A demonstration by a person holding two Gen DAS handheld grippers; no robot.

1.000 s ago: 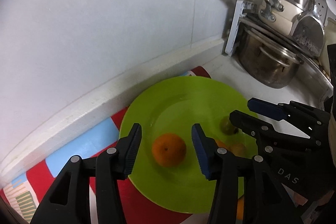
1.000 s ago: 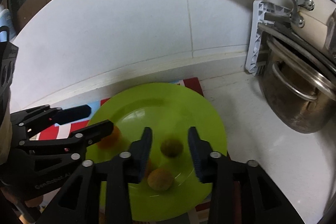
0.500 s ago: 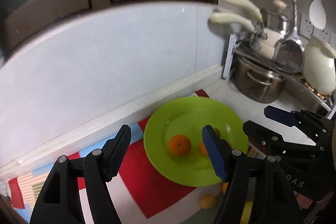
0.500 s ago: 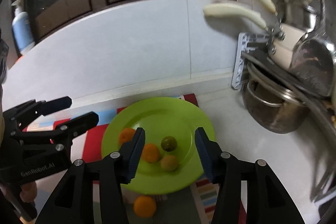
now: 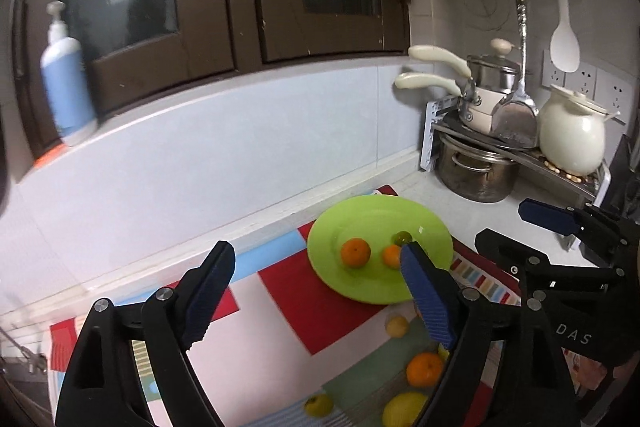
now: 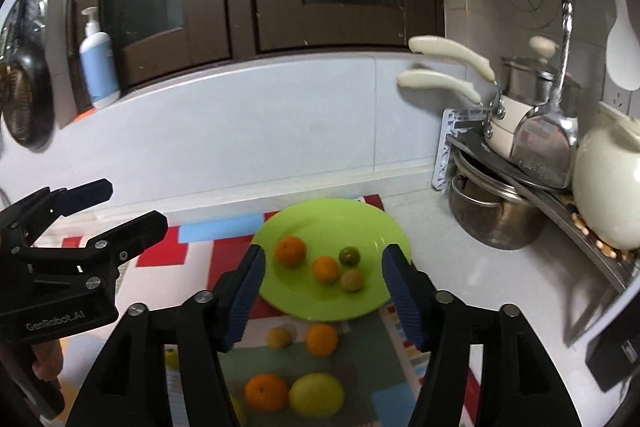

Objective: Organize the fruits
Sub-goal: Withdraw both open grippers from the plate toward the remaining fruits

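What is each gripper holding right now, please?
Left gripper: open, holding nothing; its jaws have just been opening.
Right gripper: open, holding nothing; its jaws have just been opening.

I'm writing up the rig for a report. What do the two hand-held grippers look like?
Both are alike. The left gripper and right gripper have angular black frames with silver screw heads at the joints, and jaws faced with ribbed dark-blue pads. The left one's body carries pale "GenRobot.AI" lettering; the right one's shows the letters "DAS". No cables show.
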